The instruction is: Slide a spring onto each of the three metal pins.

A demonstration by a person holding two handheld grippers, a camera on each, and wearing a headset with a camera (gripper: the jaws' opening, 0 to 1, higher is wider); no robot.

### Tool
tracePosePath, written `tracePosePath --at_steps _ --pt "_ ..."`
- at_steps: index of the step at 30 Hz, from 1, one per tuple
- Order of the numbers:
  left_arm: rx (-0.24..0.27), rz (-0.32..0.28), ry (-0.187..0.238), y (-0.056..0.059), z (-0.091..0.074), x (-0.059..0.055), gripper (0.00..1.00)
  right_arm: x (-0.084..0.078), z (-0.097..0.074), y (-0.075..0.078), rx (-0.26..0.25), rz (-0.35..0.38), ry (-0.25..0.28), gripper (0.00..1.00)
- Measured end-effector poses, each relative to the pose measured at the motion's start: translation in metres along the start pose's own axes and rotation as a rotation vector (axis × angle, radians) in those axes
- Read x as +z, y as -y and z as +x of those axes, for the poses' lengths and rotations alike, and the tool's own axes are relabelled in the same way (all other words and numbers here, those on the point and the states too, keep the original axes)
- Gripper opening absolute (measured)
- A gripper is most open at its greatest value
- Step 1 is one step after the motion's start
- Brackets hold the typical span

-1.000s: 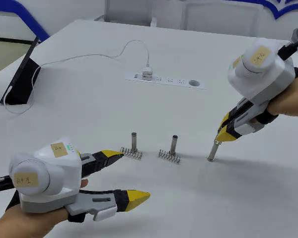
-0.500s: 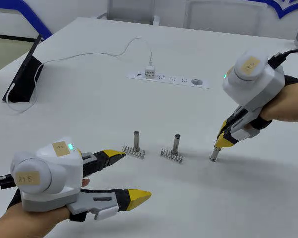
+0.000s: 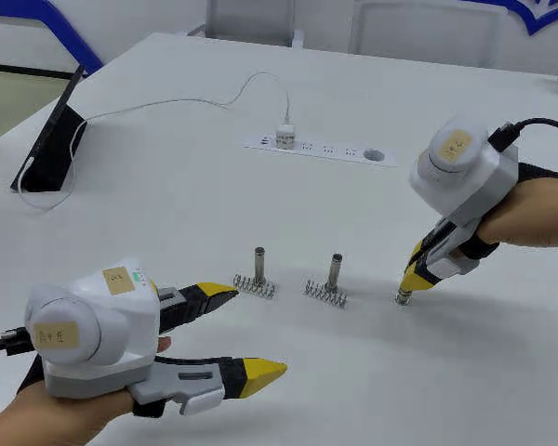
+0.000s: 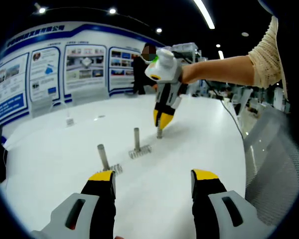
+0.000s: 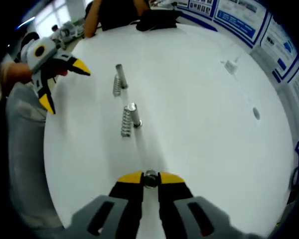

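My right gripper has its jaws closed on the top of the third pin, at the end of the row nearest the tabletop's right edge. I'd keep straight above it and press down without tipping it. The right gripper view shows a round metal tip pinched there; I cannot tell whether a spring is on it. The head view shows a left spring and a middle spring lying loose, and my left gripper with its jaws apart and empty.

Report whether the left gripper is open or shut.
Open: the left gripper has its yellow-tipped jaws standing wide apart, with nothing between them.
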State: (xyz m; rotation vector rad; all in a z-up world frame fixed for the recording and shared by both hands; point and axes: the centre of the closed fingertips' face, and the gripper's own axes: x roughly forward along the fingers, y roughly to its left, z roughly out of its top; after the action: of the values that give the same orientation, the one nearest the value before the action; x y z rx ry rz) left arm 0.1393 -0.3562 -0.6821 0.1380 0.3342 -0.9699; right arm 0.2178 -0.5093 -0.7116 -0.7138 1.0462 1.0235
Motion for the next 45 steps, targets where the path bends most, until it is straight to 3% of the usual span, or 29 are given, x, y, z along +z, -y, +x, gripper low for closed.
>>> tracePosePath --at_steps 7,30,45 --pt "0.000 -0.001 -0.003 0.001 0.000 0.000 0.62 -0.003 0.007 -0.002 0.004 0.004 -0.011 0.13" --pt "0.001 -0.002 -0.005 0.000 0.001 -0.002 0.62 0.001 -0.002 -0.003 -0.013 -0.001 0.020 0.19" --pt "0.000 0.005 0.003 0.000 0.001 0.002 0.62 0.030 -0.015 -0.013 -0.050 -0.051 0.075 0.21"
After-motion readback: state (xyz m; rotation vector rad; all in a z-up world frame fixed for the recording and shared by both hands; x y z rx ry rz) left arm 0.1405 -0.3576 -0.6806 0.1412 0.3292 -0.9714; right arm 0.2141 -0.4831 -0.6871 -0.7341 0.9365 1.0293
